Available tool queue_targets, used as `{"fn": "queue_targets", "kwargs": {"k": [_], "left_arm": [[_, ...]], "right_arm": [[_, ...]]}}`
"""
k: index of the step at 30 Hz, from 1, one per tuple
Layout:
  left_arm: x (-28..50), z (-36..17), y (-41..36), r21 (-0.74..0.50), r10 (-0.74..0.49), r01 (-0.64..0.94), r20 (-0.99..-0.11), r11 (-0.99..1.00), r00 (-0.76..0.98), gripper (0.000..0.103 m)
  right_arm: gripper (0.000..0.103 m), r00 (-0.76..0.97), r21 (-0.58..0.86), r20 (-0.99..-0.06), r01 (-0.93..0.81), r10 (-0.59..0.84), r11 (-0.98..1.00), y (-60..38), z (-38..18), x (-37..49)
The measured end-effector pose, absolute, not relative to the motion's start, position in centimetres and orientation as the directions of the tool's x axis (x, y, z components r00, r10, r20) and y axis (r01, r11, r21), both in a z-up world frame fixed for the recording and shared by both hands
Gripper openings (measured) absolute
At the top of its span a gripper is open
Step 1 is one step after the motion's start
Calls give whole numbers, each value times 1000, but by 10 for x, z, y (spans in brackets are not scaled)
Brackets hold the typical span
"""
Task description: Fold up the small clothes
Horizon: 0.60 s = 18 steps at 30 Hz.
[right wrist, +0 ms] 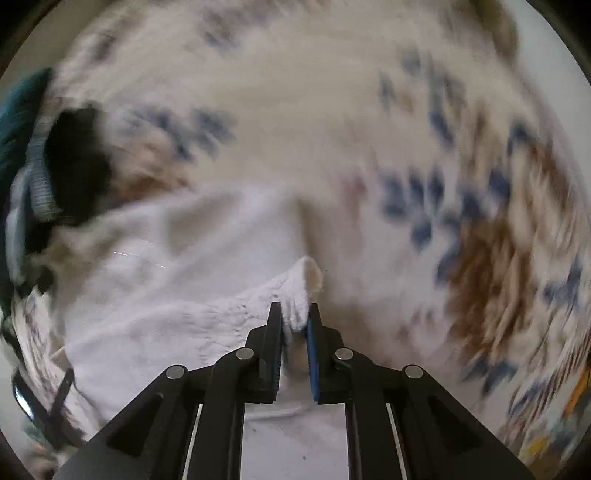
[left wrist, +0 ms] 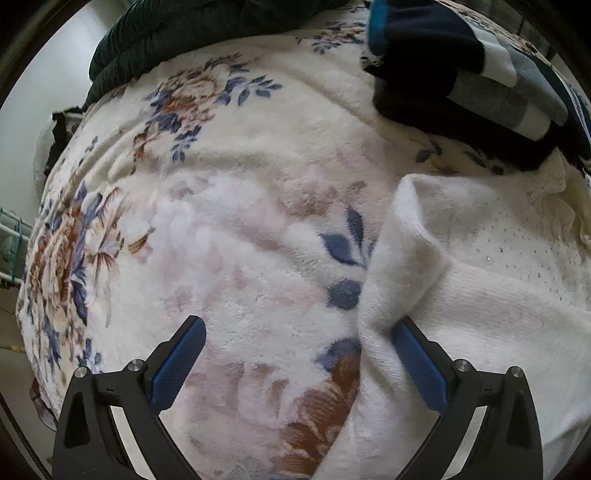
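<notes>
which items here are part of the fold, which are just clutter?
In the job:
white garment
right gripper, shut on a garment corner
left gripper, open at the garment's edge

Lying about:
floral blanket underneath
dark striped clothes
dark quilted item

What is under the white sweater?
The white sweater lies on a fluffy flowered blanket, which shows all around it. Whatever is directly beneath the sweater is covered, so that part cannot be seen.
</notes>
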State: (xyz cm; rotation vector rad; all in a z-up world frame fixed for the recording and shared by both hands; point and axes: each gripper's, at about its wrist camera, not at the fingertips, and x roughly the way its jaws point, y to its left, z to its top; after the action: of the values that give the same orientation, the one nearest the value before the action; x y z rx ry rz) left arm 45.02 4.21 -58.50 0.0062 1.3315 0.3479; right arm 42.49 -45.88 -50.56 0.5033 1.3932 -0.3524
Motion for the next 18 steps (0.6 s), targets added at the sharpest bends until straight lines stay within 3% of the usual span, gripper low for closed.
{"fn": "queue_targets", "kwargs": {"k": [4,6,7,9,11,15,18], "left_arm": [[449,-586,57,192,249,-285,-952,939,179,103],[448,-585,64,199,259,-303,-950,932,172,103],[447,-584,66,200,261,-311,-951,929,168,103],[443,-578,70,189,253,-333,-954,924,163,102],[436,-568,70,168,241,-342,-953,925,184,102],[422,-549,48,121,203,-309,-947,943,250,102],[425,-558,30,135,202,-262,-947,956,249,102]], "right_arm": [[12,350,243,-932,422,90,873,-449,-466,421],[25,275,173,-959,394,63,903,-451,-486,431],[38,197,108,-980,416,26,903,-460,-502,436],[38,122,47,-992,482,-14,875,-475,-519,436],[39,178,89,-984,530,-8,843,-482,-511,426],[46,314,277,-937,407,151,871,-445,-496,420],[46,214,284,-951,335,221,898,-411,-528,427]]}}
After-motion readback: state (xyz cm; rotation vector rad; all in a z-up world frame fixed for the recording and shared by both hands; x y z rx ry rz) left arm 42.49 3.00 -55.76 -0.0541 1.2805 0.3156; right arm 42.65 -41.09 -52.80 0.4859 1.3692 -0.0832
